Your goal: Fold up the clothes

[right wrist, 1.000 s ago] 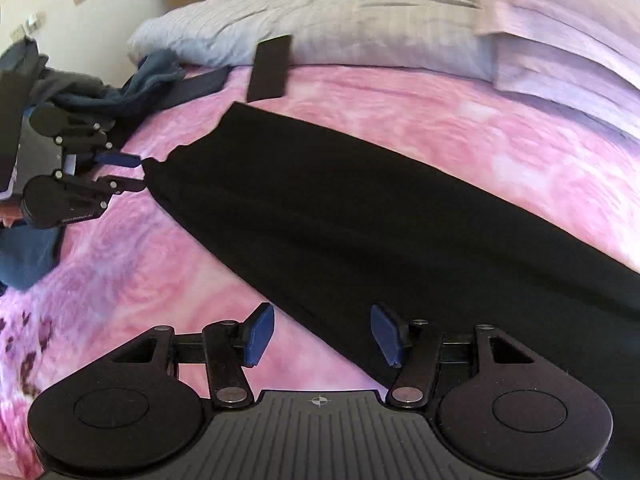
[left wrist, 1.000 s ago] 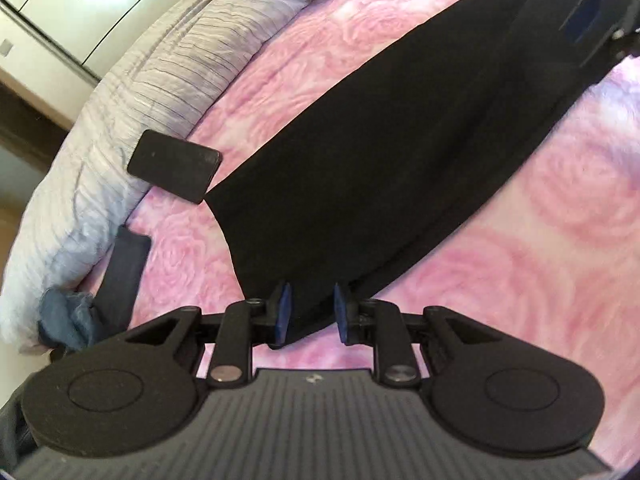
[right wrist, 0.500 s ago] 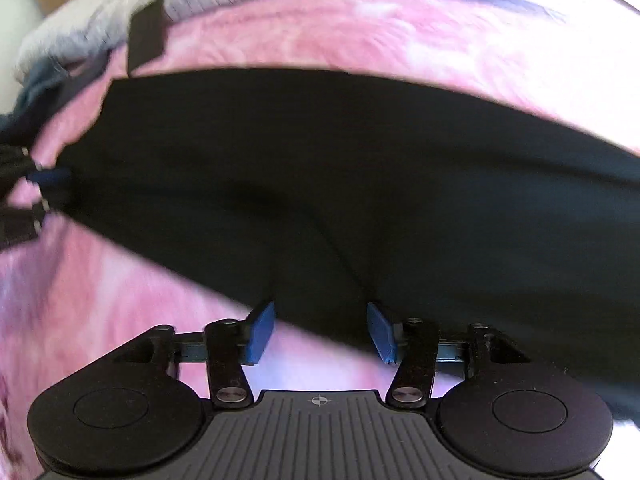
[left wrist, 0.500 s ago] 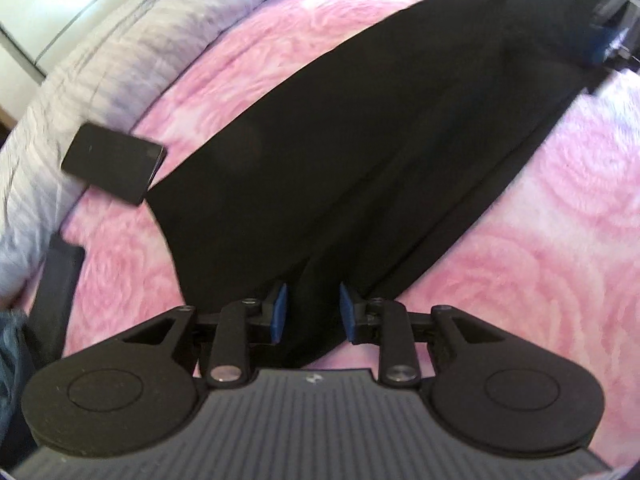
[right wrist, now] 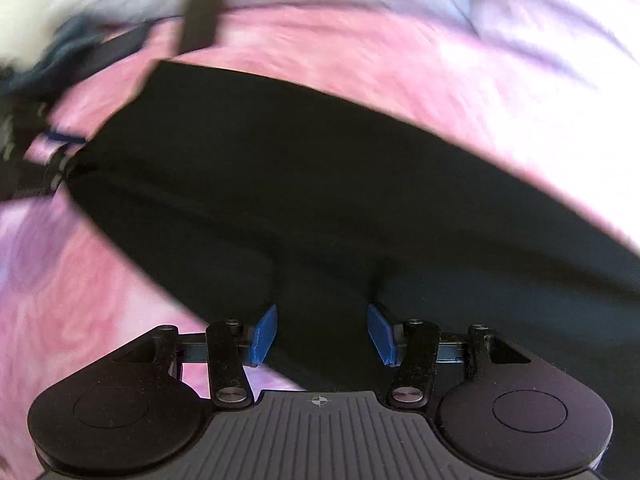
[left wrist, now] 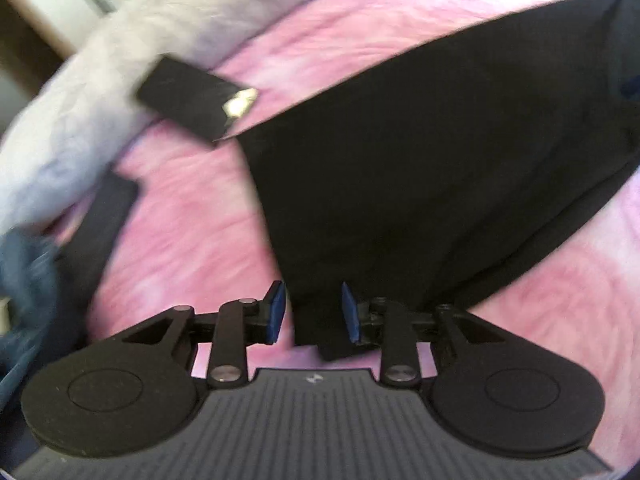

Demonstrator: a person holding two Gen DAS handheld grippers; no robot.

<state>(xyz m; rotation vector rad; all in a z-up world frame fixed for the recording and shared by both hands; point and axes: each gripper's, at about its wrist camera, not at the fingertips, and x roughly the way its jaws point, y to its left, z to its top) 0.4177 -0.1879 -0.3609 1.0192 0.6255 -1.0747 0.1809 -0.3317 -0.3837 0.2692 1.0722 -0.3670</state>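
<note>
Now the black garment (left wrist: 432, 168) lies stretched across the pink bedspread (left wrist: 188, 216), and both views are smeared with motion blur. A second ago the left wrist view showed the left gripper (left wrist: 310, 312) nipping the near corner of the cloth with its blue pads close together; its jaws have just been opening, and the left-hand pad now stands clear of the fabric with pink bedspread showing in the gap. A tab of the corner still sits between the pads, close against the right-hand one, but it appears released rather than pinched.

In the right wrist view the right gripper (right wrist: 323, 334) has slid from the garment's edge to over the cloth itself, which now fills the space between its spread pads; whether those pads press the fabric cannot be told from the dark, blurred frame.

A black phone (left wrist: 196, 102) rests at the edge of the pale grey pillow (left wrist: 80, 120), just beside the garment's far corner, with a dark strap (left wrist: 100, 224) and a blue cloth (left wrist: 24, 276) bunched at the left.

Judged from this, the spreading step looks finished at the left end, and the garment lies flat enough for a first fold. The phone sits close enough to that corner to snag a fold.
</note>
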